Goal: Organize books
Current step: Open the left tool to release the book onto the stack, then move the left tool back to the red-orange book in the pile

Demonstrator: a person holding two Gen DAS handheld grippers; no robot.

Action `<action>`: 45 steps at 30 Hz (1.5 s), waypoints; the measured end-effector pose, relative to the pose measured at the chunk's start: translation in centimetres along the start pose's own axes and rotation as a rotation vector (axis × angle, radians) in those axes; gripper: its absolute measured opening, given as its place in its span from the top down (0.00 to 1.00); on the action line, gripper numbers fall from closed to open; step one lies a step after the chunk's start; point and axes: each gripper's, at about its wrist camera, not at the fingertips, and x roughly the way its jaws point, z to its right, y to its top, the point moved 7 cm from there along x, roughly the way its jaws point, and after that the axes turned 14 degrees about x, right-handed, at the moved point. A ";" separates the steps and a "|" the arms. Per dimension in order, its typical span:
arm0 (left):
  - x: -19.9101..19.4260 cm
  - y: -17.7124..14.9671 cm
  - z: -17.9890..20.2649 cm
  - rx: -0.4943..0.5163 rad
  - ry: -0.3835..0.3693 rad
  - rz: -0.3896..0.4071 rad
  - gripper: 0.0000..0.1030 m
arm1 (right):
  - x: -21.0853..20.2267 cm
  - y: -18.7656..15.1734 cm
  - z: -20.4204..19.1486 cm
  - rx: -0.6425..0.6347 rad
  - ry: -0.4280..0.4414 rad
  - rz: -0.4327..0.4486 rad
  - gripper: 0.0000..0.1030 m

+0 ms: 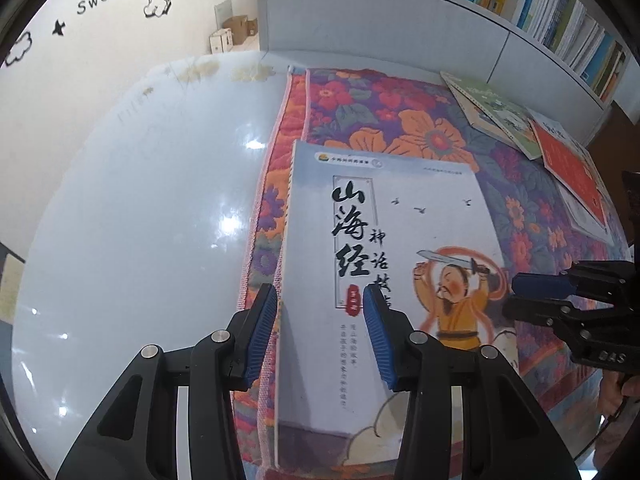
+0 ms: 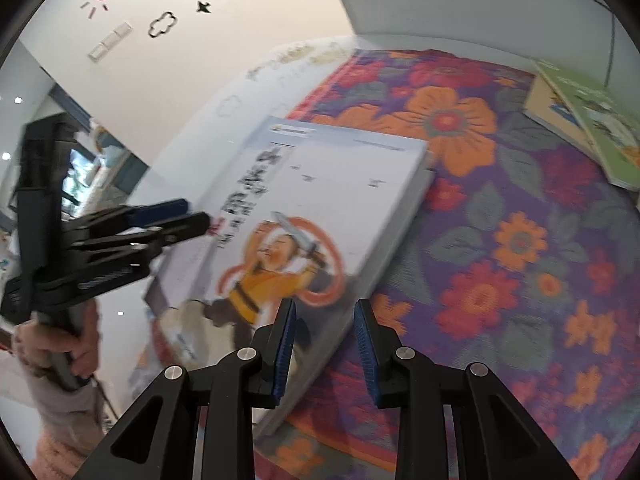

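white table (image 1: 140,200) carrying floral mat (image 1: 420,120) | storybook (image 1: 380,280) lying at mat's left edge, unshelved | left gripper (image 1: 320,336), right gripper (image 2: 324,344) straddling its edges, jaws narrowly parted, not clamping | loose books (image 1: 500,116) waiting at far-right corner

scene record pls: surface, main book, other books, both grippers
surface: flowered orange-and-purple cloth on a glossy white table
main book: pale blue picture book with a sword-waving figure, flat on cloth
other books: green and red books, overlapping, far corner
left gripper: astride book's left edge, pads apart
right gripper: astride book's right edge, pads apart
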 end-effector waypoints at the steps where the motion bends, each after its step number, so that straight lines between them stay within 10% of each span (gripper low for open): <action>1: -0.2 0.1 0.1 0.002 0.009 0.004 0.59 | 0.1 -0.1 0.6 0.015 -0.009 -0.009 0.72; 14: -4.2 3.6 6.6 0.011 -0.043 0.125 0.58 | -6.4 -1.6 6.9 0.110 0.011 0.073 0.71; 19: -3.8 6.7 11.9 0.043 -0.104 0.148 0.57 | -10.6 -2.0 10.9 0.159 0.011 0.143 0.57; 33: 4.8 17.9 28.0 0.078 -0.219 0.147 0.57 | -22.6 -0.5 32.0 0.443 0.041 0.340 0.55; 45: 13.2 25.0 31.2 0.011 -0.263 0.163 0.57 | -20.6 5.1 42.3 0.574 0.031 0.370 0.55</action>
